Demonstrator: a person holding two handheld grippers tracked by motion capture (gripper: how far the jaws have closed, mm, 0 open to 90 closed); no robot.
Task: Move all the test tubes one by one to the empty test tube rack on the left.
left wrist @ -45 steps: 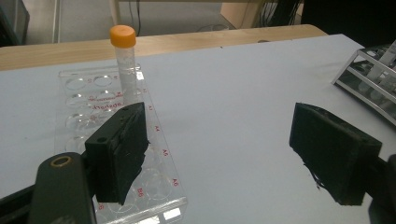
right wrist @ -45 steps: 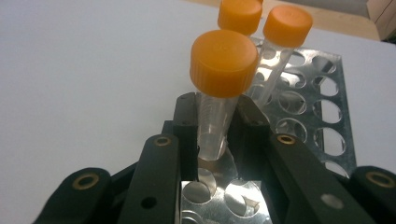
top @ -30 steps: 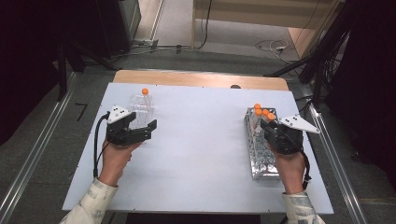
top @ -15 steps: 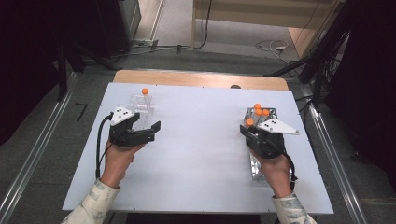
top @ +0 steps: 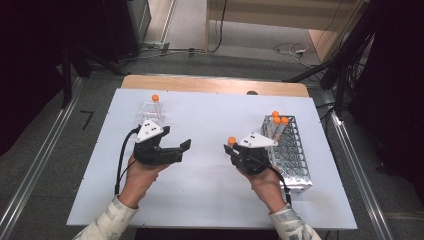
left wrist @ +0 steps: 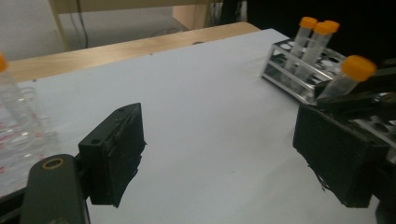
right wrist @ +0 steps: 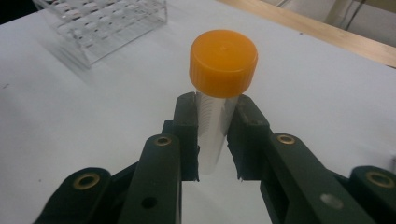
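While my right tongs (right wrist: 218,140) pinch a clear tube with an orange cap (right wrist: 223,63) just below that cap, I judge the step in hand to be carrying this 1 tube across the bench (top: 210,200), from the metal rack (top: 292,165) by the right edge toward the clear rack (top: 152,112) near the far left corner. In the high view the tube (top: 231,141) stands upright over the middle of the bench, just left of the metal rack, where 3 more orange-capped tubes (top: 276,120) stand at its far end. My left tongs (left wrist: 219,154) are spread wide with nothing between them, held above the bench just in front of the clear rack, which already holds 1 capped tube (top: 155,98).

The next move, as I see it, calls for either passing the tube to the spread left tongs or bringing it straight to a free hole in the clear rack; either way I must keep it upright and line it up before letting go.

The bench top is a plain white sheet with a wooden strip (top: 215,85) along its far edge. Around it lie grey floor, metal rails (top: 30,190) on both sides, loose cables (top: 290,49) and dark equipment beyond.
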